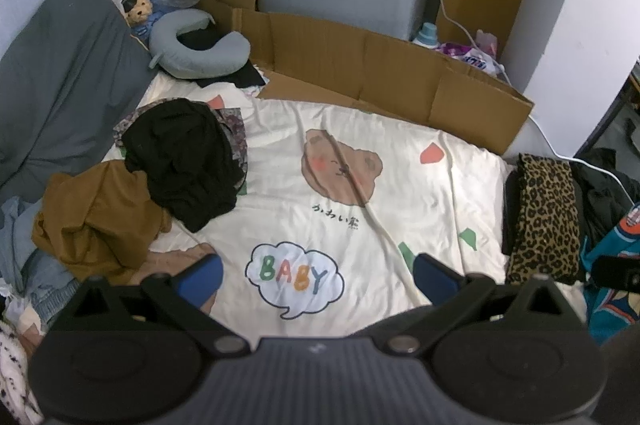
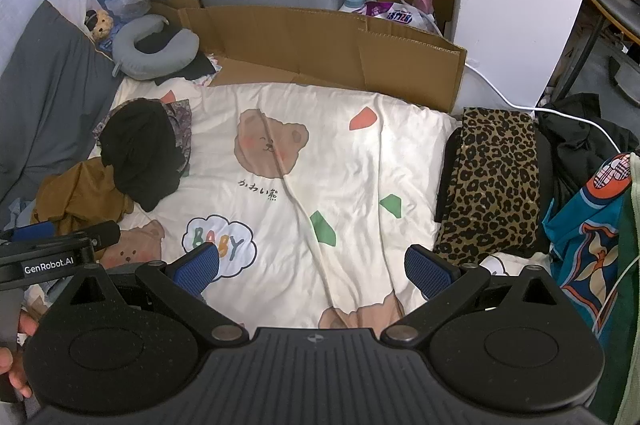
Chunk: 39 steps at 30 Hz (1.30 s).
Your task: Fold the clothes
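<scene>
Both tongs spread wide, nothing between the ribbed blue pads: left tongs [image 1: 316, 275] and right tongs [image 2: 312, 267] hover over a cream bedsheet [image 1: 400, 185], wrinkled, printed with bears and a "BABY" cloud. Unfolded clothes lie heaped at the bed's left: crumpled black garment [image 1: 184, 161] atop a mustard-brown garment [image 1: 96, 221]. A folded leopard-print piece [image 2: 492, 181], flat and rectangular, rests at the right edge. Creased cardboard [image 1: 360, 65] lines the far side.
</scene>
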Each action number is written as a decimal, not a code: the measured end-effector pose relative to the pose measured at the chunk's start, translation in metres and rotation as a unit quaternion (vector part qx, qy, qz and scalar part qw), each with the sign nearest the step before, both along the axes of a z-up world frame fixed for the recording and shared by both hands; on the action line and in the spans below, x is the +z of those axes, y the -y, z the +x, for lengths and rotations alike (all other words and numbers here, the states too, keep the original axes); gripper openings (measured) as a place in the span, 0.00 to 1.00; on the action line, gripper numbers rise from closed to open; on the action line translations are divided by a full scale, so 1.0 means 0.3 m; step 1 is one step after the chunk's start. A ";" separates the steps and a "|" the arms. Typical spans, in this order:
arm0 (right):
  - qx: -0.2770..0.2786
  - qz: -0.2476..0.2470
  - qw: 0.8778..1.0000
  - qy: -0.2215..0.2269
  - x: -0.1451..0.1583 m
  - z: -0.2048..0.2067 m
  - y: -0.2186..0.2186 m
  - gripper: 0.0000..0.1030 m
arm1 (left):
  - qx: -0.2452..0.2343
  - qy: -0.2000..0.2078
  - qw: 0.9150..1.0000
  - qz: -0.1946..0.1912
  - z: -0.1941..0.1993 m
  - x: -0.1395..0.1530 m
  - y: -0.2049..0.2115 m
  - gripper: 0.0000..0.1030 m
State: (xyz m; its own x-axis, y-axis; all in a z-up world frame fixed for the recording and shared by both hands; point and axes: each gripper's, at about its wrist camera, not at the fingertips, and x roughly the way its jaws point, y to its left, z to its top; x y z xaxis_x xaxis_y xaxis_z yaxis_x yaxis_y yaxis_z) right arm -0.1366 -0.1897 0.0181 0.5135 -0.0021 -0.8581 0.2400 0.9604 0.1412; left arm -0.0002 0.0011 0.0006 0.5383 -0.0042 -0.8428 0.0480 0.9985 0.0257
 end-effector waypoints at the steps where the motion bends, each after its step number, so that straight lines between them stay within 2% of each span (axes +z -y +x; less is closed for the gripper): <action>1: 0.000 0.001 1.000 0.001 0.000 0.000 0.000 0.99 | 0.000 0.000 1.000 0.000 0.000 0.000 -0.001 0.99; 39: -0.005 0.002 1.000 -0.001 0.000 0.002 0.004 0.99 | -0.013 0.003 1.000 -0.001 -0.002 -0.010 0.003 0.99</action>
